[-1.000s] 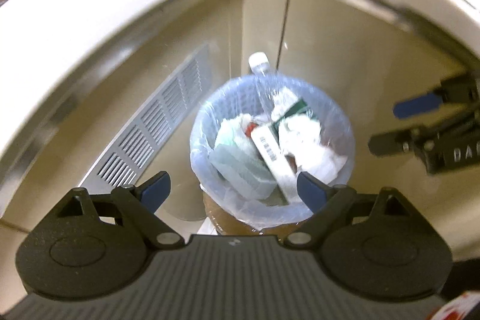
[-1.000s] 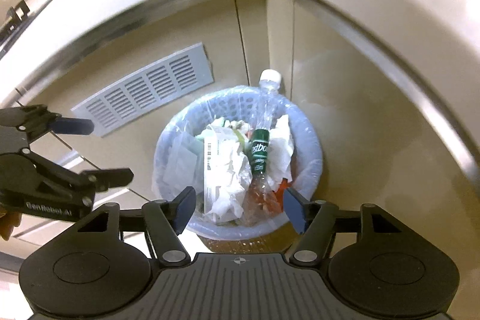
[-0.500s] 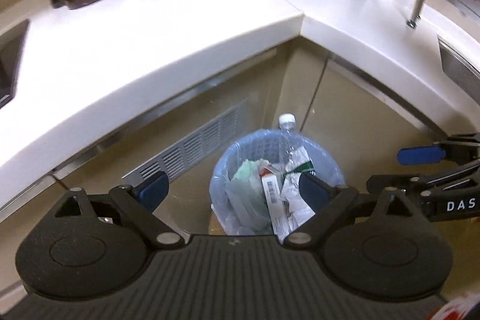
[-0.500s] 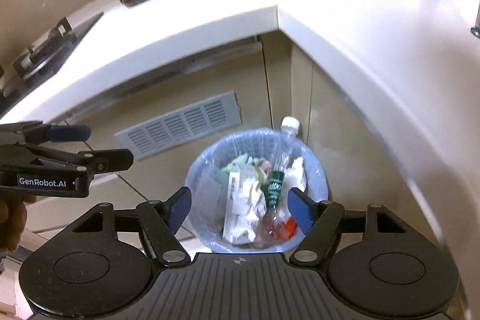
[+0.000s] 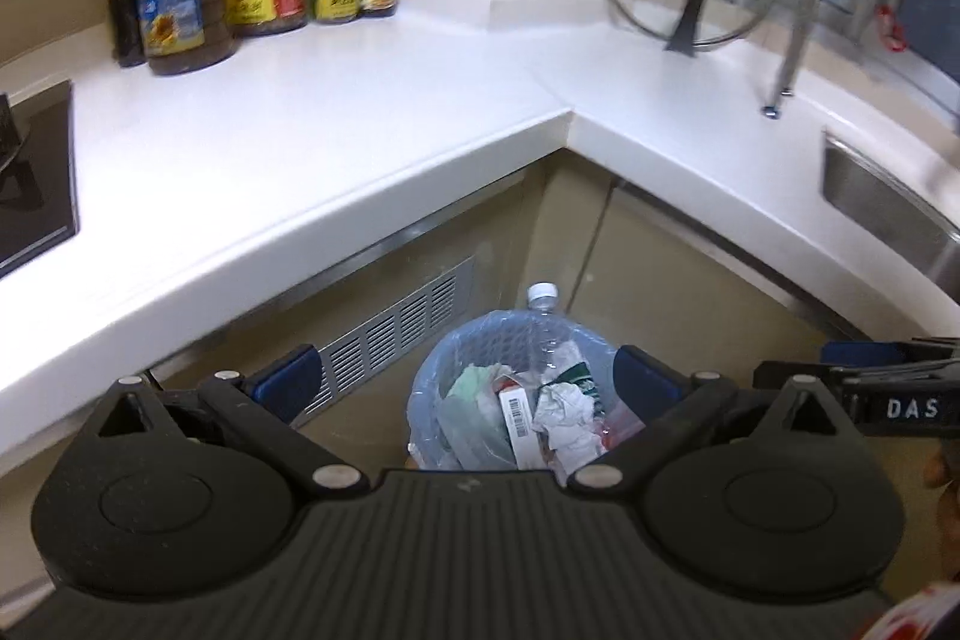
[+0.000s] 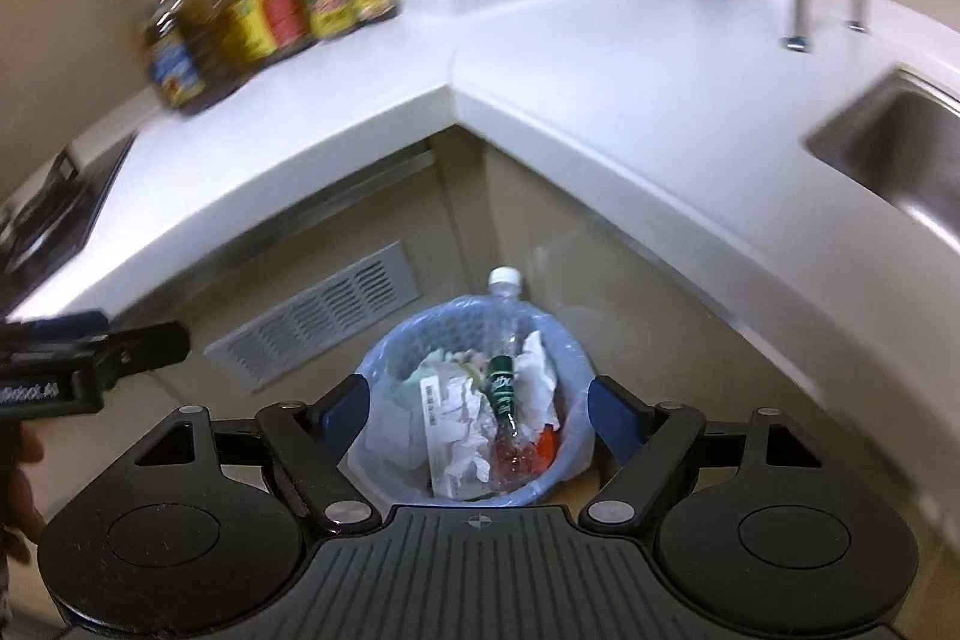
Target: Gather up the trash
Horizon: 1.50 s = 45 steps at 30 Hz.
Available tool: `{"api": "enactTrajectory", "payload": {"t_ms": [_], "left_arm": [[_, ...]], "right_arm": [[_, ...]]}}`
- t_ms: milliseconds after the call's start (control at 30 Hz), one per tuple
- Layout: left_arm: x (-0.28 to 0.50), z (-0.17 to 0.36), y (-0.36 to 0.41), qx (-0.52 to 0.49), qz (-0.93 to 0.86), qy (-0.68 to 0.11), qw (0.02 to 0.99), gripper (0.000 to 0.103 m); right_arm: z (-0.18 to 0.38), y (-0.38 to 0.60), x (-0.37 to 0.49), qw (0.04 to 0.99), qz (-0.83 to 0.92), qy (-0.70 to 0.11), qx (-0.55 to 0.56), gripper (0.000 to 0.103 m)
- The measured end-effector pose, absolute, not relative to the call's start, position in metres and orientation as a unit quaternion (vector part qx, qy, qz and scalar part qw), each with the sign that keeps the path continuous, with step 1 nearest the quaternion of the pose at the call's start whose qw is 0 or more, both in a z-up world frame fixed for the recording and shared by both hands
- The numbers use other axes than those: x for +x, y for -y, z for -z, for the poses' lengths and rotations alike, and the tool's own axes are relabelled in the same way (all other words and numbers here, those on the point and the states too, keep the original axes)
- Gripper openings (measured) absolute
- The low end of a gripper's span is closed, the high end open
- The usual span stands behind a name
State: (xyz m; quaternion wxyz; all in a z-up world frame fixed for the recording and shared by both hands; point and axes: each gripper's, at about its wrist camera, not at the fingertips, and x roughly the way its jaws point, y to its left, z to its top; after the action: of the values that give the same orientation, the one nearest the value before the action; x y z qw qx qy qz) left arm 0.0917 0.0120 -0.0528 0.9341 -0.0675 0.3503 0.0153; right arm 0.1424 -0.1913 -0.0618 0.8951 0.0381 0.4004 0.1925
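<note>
Grippers both empty, jaws just been opening: left gripper (image 5: 465, 385) spread wide, right gripper (image 6: 474, 409) less so. Lined trash bin (image 5: 427, 388) sits at 12 o'clock below both, between the fingertips. Plastic bottle (image 6: 503, 334) stands near-upright inside, cap toward 12; neither hand is clearly nearer.

left gripper (image 5: 465, 382): jaws wide, just been opening, nothing between | right gripper (image 6: 477, 409): jaws apart, just been opening, nothing held | both tilted downward
</note>
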Motion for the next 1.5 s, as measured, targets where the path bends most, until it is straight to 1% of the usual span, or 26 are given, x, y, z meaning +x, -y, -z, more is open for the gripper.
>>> {"api": "enactTrajectory", "payload": {"t_ms": [100, 200, 467, 733, 967, 1500], "left_arm": [[0.077, 0.046, -0.024, -0.058, 0.013, -0.348, 0.935, 0.102], [0.062, 0.04, -0.037, -0.045, 0.029, -0.351, 0.935, 0.102], [0.03, 0.025, -0.058, -0.057, 0.043, -0.347, 0.935, 0.102], [0.025, 0.004, -0.053, -0.064, 0.04, -0.326, 0.942, 0.102], [0.023, 0.003, -0.042, -0.076, 0.034, -0.329, 0.941, 0.102], [0.019, 0.0, -0.03, -0.064, 0.018, -0.329, 0.942, 0.102]], "right_arm": [[0.054, 0.182, 0.117, 0.907, -0.153, -0.387, 0.059, 0.082], [0.049, 0.167, 0.094, 0.911, -0.119, -0.39, 0.063, 0.082], [0.032, 0.138, 0.047, 0.92, -0.093, -0.377, 0.046, 0.082], [0.014, 0.124, 0.043, 0.928, -0.118, -0.353, 0.026, 0.082], [0.01, 0.132, 0.041, 0.93, -0.125, -0.347, 0.014, 0.082], [0.004, 0.144, 0.035, 0.932, -0.13, -0.338, 0.015, 0.082]]}}
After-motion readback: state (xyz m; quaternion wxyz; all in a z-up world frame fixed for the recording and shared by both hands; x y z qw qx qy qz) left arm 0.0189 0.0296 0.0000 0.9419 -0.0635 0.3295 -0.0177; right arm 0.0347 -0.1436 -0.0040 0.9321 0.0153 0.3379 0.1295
